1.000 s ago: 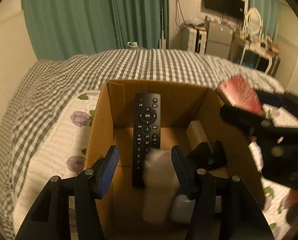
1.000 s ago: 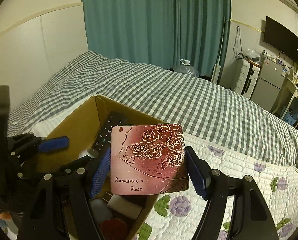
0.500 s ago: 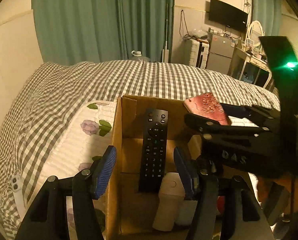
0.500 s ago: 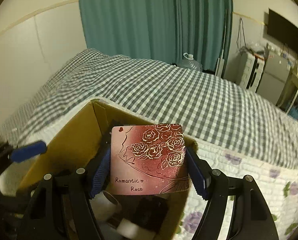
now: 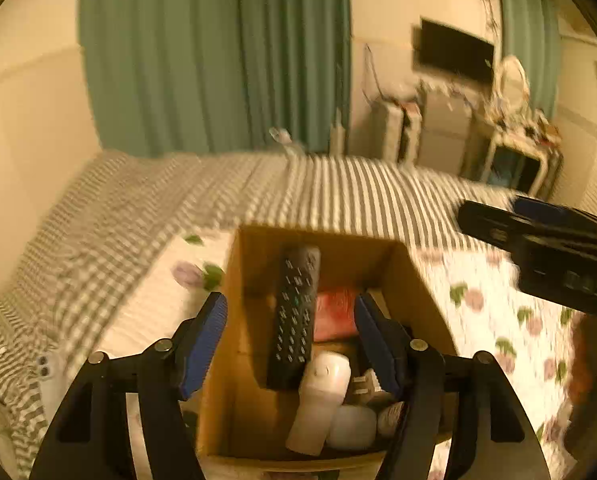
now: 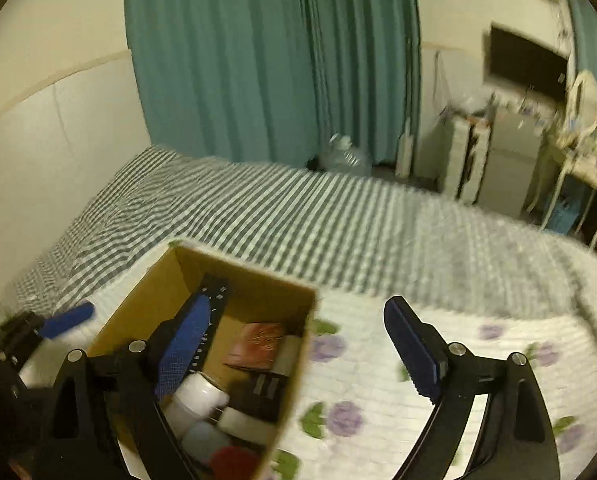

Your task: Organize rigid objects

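Observation:
A brown cardboard box [image 5: 254,408] [image 6: 134,312] stands on the bed. Inside it a black remote [image 5: 296,312] [image 6: 214,320] leans against the far wall, beside a red rose-printed card box [image 5: 334,312] [image 6: 256,346], a white bottle [image 5: 322,400] [image 6: 200,394] and other small items. My left gripper [image 5: 290,340] hovers over the box, its jaws opening with nothing pinched between them. My right gripper [image 6: 296,354] hangs over the box's right wall, jaws opening and holding nothing. In the left wrist view it shows at the right edge, right gripper [image 5: 538,240].
The box rests on a white quilt with purple flowers [image 6: 378,380] over a grey checked bedspread [image 6: 298,216]. Green curtains [image 6: 266,60] hang behind. A water jug [image 6: 344,156], white cabinets [image 6: 494,160] and a wall television [image 6: 526,64] lie beyond the bed.
The right gripper has let go of the rose card box, which now lies inside the cardboard box, and spread its jaws. Both grippers have risen; the left jaws have widened.

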Motion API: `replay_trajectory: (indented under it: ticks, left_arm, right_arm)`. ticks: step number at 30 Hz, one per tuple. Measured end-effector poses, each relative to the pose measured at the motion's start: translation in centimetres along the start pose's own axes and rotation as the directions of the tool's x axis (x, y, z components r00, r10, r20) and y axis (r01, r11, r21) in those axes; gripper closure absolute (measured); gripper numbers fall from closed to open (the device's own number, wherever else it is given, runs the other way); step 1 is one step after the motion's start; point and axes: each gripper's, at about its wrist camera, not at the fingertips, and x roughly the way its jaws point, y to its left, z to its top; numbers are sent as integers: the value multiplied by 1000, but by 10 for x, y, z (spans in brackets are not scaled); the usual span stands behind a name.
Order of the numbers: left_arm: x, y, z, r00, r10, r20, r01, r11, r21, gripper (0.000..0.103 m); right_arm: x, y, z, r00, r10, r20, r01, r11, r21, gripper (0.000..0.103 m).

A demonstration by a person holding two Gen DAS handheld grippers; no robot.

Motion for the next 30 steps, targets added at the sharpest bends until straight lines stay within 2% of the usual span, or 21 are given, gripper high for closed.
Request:
replay_trajectory:
  ticks: [3,6,9,14,19,21,25,30]
  left_arm:
    - [-25,-1,11,999,-7,32,8,1000,-18,31]
    - [-56,-10,21,994,10,110,-11,1000,8,27]
    - [-90,-18,28,981,13,195,-19,999,26,25]
    - [-131,-30,30,949,42,312,-66,996,66,24]
    - [-159,-37,11,920,37,389,-75,994,83,23]
    - [-164,-37,0,913,34,407,-75,994,84,23]
    - [-158,-35,-29,918,-6,396,-30,996,85,23]
    - [-129,-33,-62,941,-14,338,-17,996,87,23]
  right_arm:
    - [-38,-5,7,998,-46,50,47,999,-13,9]
    - [-74,-7,12,993,-73,92,75,997,-27,6]
    - [-110,-6,12,984,-98,148,105,994,-36,0]
    - [-160,-10,6,971,-86,221,89,996,-4,0]
    - [-194,-7,-9,951,-135,279,134,991,20,0]
    - [-204,-4,-22,932,-164,323,157,986,47,0]
    - [-204,-2,-56,909,-216,355,196,976,92,0]
    - [-171,-2,-97,909,-271,315,251,962,104,0]
